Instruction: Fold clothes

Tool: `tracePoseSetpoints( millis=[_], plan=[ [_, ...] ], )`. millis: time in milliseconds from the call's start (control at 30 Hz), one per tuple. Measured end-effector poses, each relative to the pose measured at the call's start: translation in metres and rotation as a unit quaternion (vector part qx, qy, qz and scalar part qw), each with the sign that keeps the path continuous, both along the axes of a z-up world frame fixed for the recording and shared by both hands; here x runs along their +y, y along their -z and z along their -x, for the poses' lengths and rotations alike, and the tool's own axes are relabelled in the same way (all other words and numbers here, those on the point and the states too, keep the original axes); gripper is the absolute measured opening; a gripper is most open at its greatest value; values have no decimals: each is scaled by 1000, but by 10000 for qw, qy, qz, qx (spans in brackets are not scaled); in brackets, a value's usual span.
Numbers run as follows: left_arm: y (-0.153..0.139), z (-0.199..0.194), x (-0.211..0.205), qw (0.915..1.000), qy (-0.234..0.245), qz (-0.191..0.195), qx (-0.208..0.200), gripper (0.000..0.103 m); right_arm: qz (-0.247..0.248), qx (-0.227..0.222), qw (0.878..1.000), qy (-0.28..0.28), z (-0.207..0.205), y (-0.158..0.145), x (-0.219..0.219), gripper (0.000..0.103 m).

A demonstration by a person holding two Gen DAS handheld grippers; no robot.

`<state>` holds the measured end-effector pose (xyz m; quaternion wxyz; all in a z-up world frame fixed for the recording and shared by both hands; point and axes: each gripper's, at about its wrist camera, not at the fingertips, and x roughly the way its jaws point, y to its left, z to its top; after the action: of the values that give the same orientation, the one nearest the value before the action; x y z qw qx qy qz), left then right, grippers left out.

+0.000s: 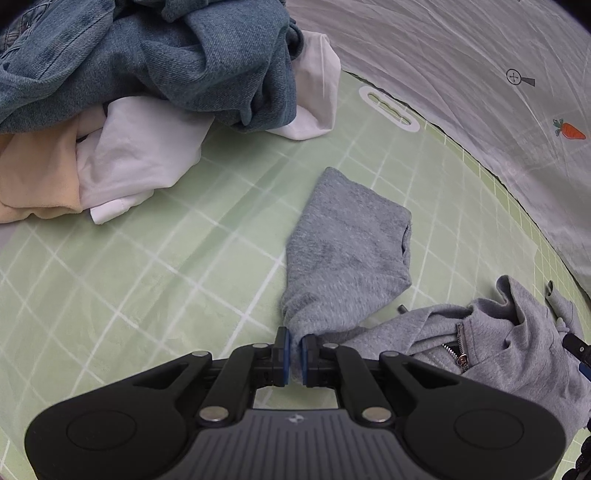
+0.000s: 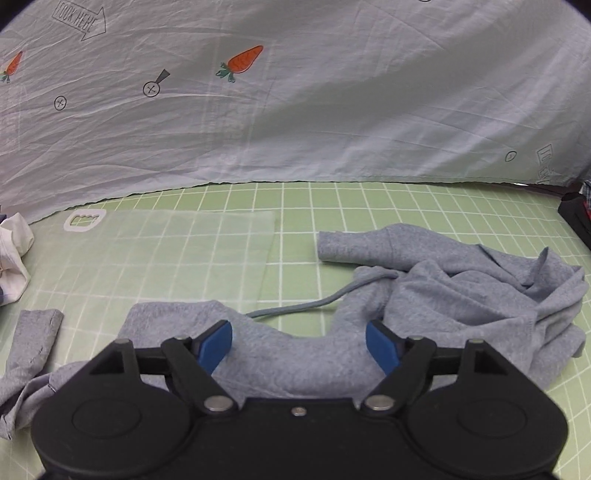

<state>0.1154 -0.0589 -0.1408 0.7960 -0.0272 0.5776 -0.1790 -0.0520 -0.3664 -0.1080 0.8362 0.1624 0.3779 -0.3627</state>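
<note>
- The green gridded mat (image 2: 369, 206) lies bare between the grey hoodie (image 2: 461, 280) and the hanging sheet (image 2: 332, 110) at its far edge; it is also bare on the side of the hoodie toward the pile of clothes (image 1: 147, 74).
- That pile, blue denim over white and peach pieces, sits well apart from the hoodie, near a clear plastic sheet (image 2: 184, 251) with a white handle cut-out that lies flat on the mat.
- The left tool (image 1: 294, 349) is clamped on the hoodie's sleeve (image 1: 343, 243), blue pads pressed together on the cloth, the sleeve stretching away over the mat.
- The right tool (image 2: 299, 341) stands wide apart, fingers over the hoodie's crumpled body; whether they touch it I cannot tell.
- The hoodie's drawstring (image 2: 295, 308) trails onto the mat beside the body.
- The sheet carries carrots and an arrow reading "LOOK HERE" (image 2: 77, 22).
</note>
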Motion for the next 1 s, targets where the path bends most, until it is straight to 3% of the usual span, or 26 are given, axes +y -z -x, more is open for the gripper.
tracePoseSetpoints(
  millis=[300,367,433,533,667,800,1000],
  plan=[
    [13,-9,8,9996,-20,157,252,9,-692,-53,9976,-32,-30,27,13,81],
    [13,-11,8,9995,-25,177,255,8,-716,-91,9974,-5,-28,29,12,61],
    [14,-11,9,9995,-49,197,246,8,-691,-105,9975,-82,-25,29,12,30],
    [14,-10,9,9994,-113,215,233,8,-560,-260,9980,-97,-15,20,12,3],
    [13,-10,9,9994,-194,199,189,8,-331,-555,9979,19,14,-3,9,3],
    [12,-9,9,9995,-254,165,131,8,112,-668,9972,330,71,-27,5,3],
    [9,-6,5,9997,-221,-59,-21,8,734,-367,9835,1613,189,-41,-2,0]
  ],
)
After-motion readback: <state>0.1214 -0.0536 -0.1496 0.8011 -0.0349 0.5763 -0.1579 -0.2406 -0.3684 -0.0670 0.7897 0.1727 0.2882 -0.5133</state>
